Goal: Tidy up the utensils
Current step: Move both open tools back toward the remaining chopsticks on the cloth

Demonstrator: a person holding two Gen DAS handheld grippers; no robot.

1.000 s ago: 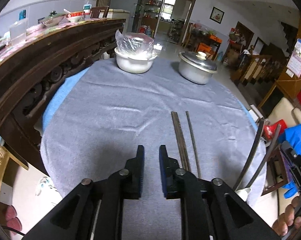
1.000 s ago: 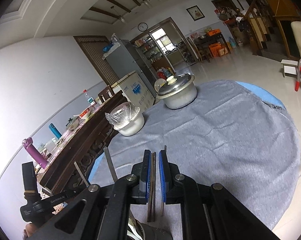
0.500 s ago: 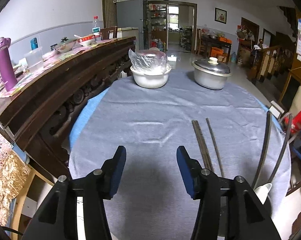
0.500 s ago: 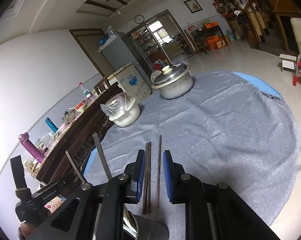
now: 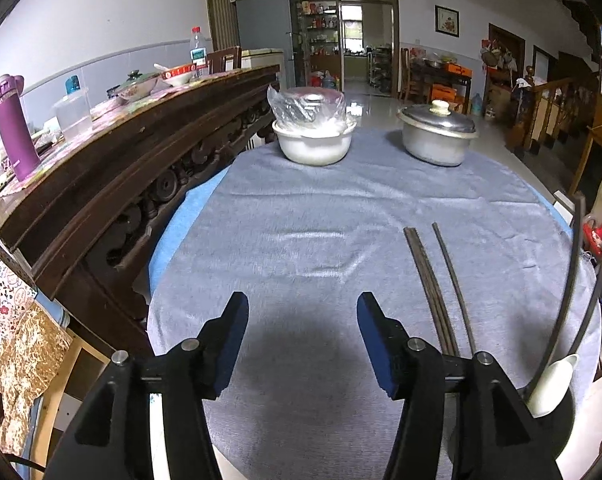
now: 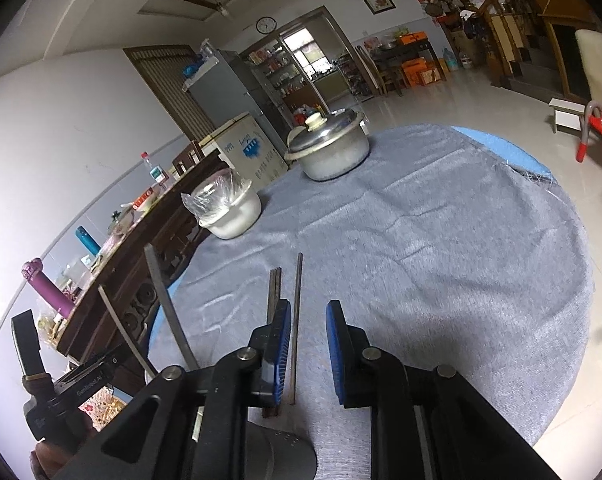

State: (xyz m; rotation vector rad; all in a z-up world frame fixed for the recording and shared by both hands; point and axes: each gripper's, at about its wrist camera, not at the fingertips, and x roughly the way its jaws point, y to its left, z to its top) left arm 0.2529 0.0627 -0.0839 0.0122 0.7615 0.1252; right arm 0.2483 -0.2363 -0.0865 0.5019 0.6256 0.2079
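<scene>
1. My left tongs (image 5: 301, 336) stand wide apart over bare grey cloth (image 5: 321, 220) on the bench, holding nothing
2. My right tongs (image 6: 309, 344) are parted too, with a narrower gap, and grip nothing; the single chopstick (image 6: 297, 320) runs up through that gap on the cloth below
3. The pair of chopsticks (image 6: 274, 284) lies just left of the single one, the two pressed together side by side; from the left wrist view the same pair (image 5: 427, 276) and the loose stick (image 5: 451, 272) lie to the right of my left tongs, near the bench's near edge
4. I judge the step in hand to be laying the sticks down out of the right tongs, with three flat on the cloth
5. Two more dark sticks (image 5: 569, 292) stand upright in what looks like a white holder (image 5: 551, 386) at the right edge; I cannot tell its full shape
6. The sticks are thin, dark and straight, squarish at the thick end, low against the cloth, so I expect a pinch from above to be fiddly
7. Next move, as I read it: bring the loose stick against the pair, or fetch another from the holder, keeping the tips level
8. The white bowl (image 5: 313, 142) under plastic and the lidded pot (image 5: 435, 138) sit well apart, at the far side
</scene>
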